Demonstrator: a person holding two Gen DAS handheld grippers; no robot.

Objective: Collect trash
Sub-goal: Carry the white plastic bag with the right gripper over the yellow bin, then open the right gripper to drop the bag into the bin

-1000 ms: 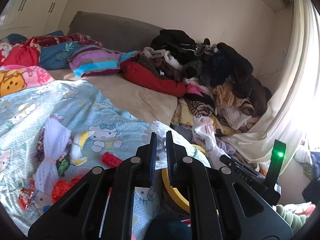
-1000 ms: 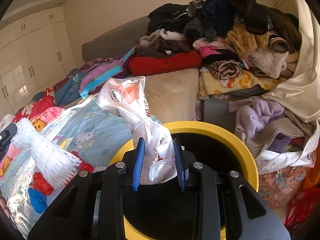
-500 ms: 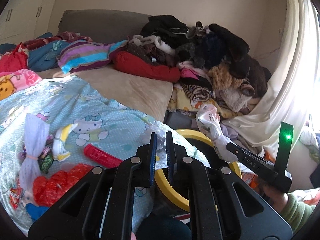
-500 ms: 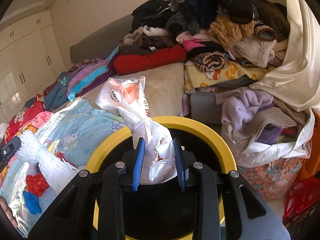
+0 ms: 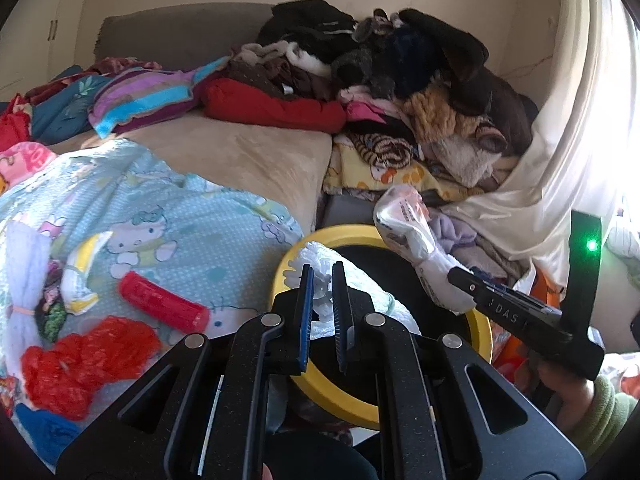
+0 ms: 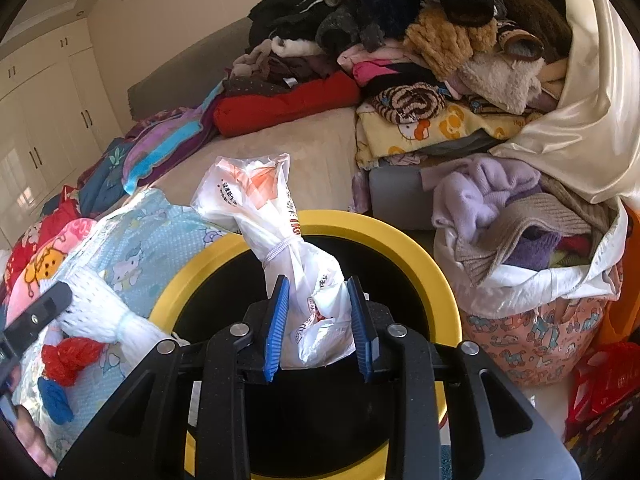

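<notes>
My left gripper (image 5: 322, 270) is shut on a white foam net (image 5: 320, 280), held over the left rim of the yellow-rimmed bin (image 5: 480, 332). From the right wrist view that net (image 6: 100, 312) hangs at the bin's left edge. My right gripper (image 6: 318, 282) is shut on a knotted white plastic bag (image 6: 304, 264) above the bin's dark opening, inside the yellow rim (image 6: 400, 240). The left wrist view shows the same bag (image 5: 408, 232) sticking up from the right gripper's fingers (image 5: 464, 280). On the blue bedspread lie a red tube (image 5: 164, 304), crumpled red plastic (image 5: 80, 360) and another white net (image 5: 24, 280).
A tall heap of clothes (image 5: 400, 80) fills the far right of the bed, with a red roll (image 5: 272, 108) in front of it. A cream curtain (image 5: 560, 160) hangs at the right. A patterned bag stuffed with clothes (image 6: 540, 280) stands right of the bin.
My left gripper has carried the net rightward and down, from above the bedspread to the bin's rim. The right gripper has sunk a little with the bag, closer over the bin.
</notes>
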